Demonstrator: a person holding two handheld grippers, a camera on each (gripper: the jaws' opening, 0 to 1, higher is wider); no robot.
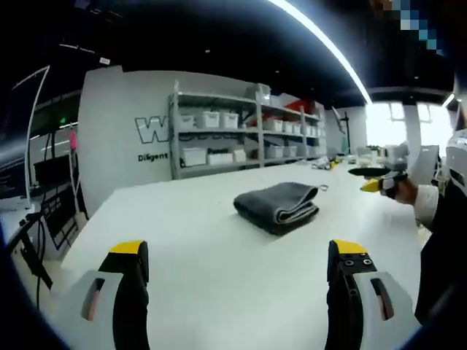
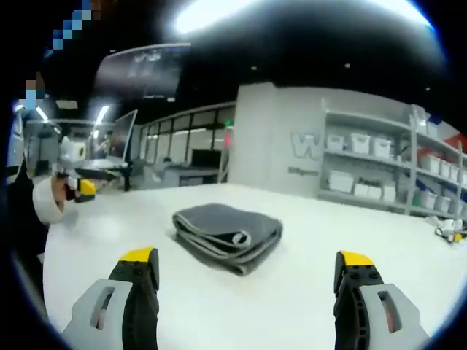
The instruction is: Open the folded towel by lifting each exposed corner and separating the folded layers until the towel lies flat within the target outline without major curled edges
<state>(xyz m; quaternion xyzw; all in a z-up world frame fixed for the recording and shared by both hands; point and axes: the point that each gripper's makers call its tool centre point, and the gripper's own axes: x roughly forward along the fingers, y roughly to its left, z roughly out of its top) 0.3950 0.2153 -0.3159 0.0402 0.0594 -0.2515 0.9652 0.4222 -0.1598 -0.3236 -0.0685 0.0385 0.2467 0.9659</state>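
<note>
The dark grey folded cloth towel [image 1: 278, 205] [image 2: 227, 236] lies as a thick, rounded bundle on the white tabletop [image 1: 219, 277] [image 2: 292, 306], ahead of both grippers and touched by neither. The left gripper [image 1: 238, 259], with its yellow-tipped black jaws spread wide and holding nothing, sits well back from the towel; the right gripper [image 2: 249, 266] has its jaws equally wide apart and empty, somewhat nearer the towel. No target outline can be made out around the towel on the tabletop.

The main risk lies in the first pinch. The towel's edges are stacked in several soft layers, and in the right gripper view a small light loop or tag [image 2: 237, 238] sits on the side of the towel facing that gripper. Closing on more than one layer would likely lift the whole bundle rather than peel it open. A grab at the rounded fold rather than a true corner could drag the towel across the smooth tabletop. With no outline visible beside the towel, final placement is also hard to judge.
</note>
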